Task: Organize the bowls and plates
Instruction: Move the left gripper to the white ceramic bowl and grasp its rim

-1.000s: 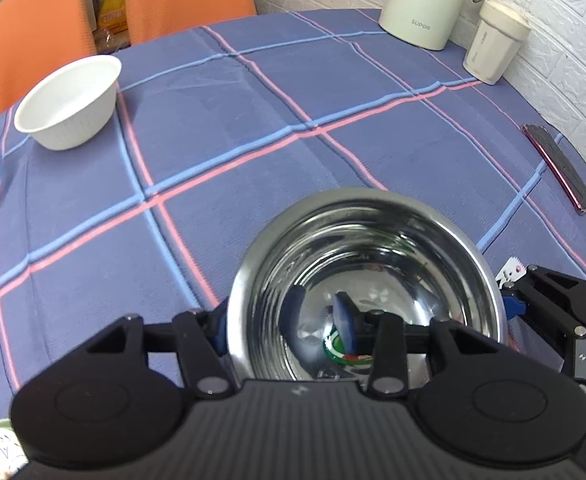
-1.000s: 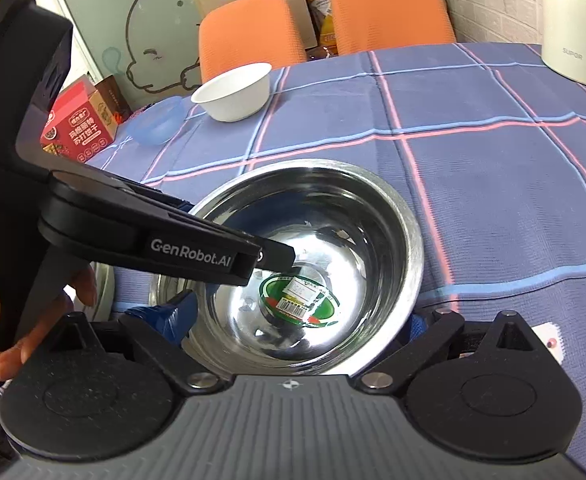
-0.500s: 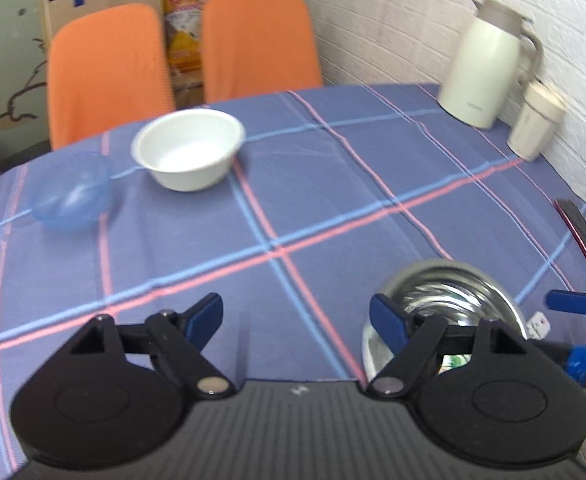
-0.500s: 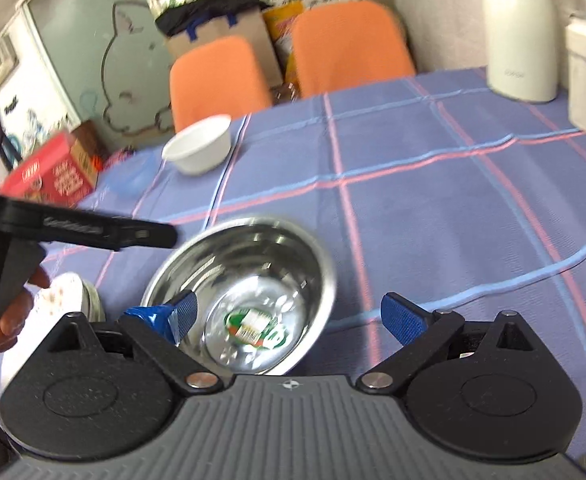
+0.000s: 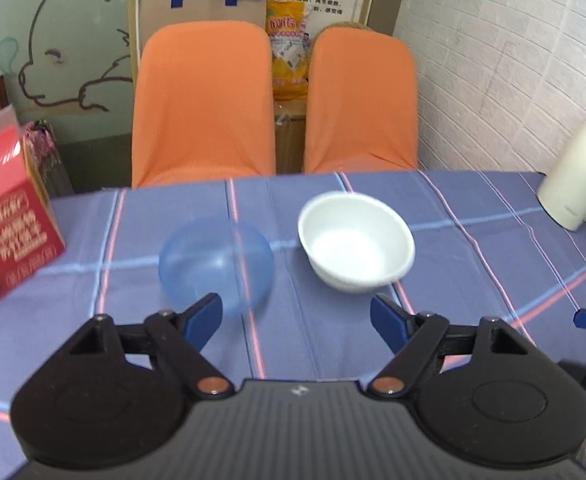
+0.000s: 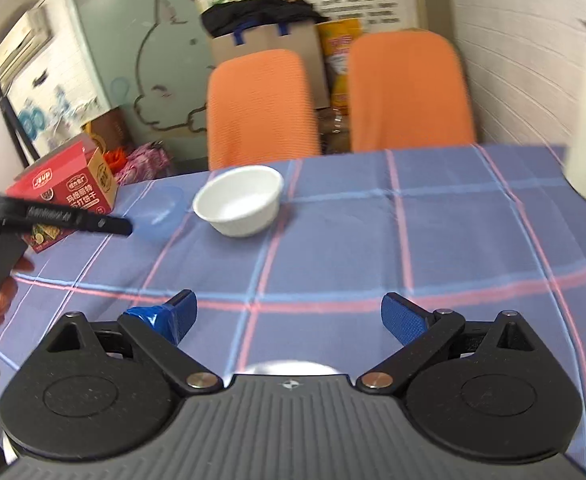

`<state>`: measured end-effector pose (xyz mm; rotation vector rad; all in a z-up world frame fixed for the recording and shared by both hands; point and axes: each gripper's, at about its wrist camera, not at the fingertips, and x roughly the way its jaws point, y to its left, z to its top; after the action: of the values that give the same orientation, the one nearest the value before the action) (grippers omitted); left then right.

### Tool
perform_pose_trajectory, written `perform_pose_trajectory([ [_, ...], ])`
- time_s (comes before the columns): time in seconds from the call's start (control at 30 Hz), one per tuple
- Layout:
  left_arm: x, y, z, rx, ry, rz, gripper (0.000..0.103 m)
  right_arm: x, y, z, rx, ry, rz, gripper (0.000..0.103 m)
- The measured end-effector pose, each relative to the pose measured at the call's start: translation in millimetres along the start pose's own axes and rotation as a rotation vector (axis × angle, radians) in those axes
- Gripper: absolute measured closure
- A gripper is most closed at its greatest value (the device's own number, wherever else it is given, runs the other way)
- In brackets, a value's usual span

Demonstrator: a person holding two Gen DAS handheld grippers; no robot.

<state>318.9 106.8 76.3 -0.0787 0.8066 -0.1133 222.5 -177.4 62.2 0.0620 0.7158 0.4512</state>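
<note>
two bowls, one blue bowl (image 5: 216, 261) and one white bowl (image 5: 356, 240), sit side by side on the checked tablecloth (image 5: 473, 280) before two orange chairs (image 5: 203, 100), nothing blocking either wide-open, empty left gripper (image 5: 296, 320) or right gripper (image 6: 289, 314).

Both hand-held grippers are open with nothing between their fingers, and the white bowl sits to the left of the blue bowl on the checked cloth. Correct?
Not quite. In the left wrist view the white bowl sits to the right of the blue bowl, not left. The rest holds: the left hand-held gripper and right hand-held gripper are open and empty, and both bowls rest on the checked cloth.
</note>
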Motion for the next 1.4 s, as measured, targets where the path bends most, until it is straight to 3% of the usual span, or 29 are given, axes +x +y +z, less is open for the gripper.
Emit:
perform_pose_trajectory([
  [0.27, 69, -13, 59, 0.037, 0.041, -0.048, 0.023, 74, 20, 53, -0.072, 0.101, 0.037, 0.017],
  [0.43, 112, -16, 67, 0.065, 0.102, -0.041, 0.023, 117, 14, 59, -0.004, 0.184, 0.069, 0.017],
  [0.57, 132, -8, 67, 0.028, 0.129, -0.053, 0.023, 137, 9, 62, 0.034, 0.193, 0.045, 0.017],
  [1.0, 155, -13, 67, 0.05, 0.152, -0.053, 0.023, 140, 26, 56, -0.029, 0.219, 0.106, 0.017],
  [1.17, 166, -17, 70, 0.092, 0.182, -0.054, 0.023, 159, 36, 57, -0.09, 0.241, 0.076, 0.017],
  [1.27, 174, -22, 70, 0.147, 0.228, -0.105, 0.023, 168, 37, 58, -0.102, 0.244, 0.064, 0.017],
  [1.33, 179, -24, 69, 0.172, 0.268, -0.148, 0.027, 172, 39, 56, -0.12, 0.25, 0.056, 0.017],
  [1.37, 182, -24, 67, 0.177, 0.284, -0.153, 0.042, 174, 40, 55, -0.132, 0.247, 0.055, 0.017],
  [1.4, 183, -26, 64, 0.192, 0.286, -0.155, 0.043, 174, 42, 55, -0.147, 0.23, 0.053, 0.017],
])
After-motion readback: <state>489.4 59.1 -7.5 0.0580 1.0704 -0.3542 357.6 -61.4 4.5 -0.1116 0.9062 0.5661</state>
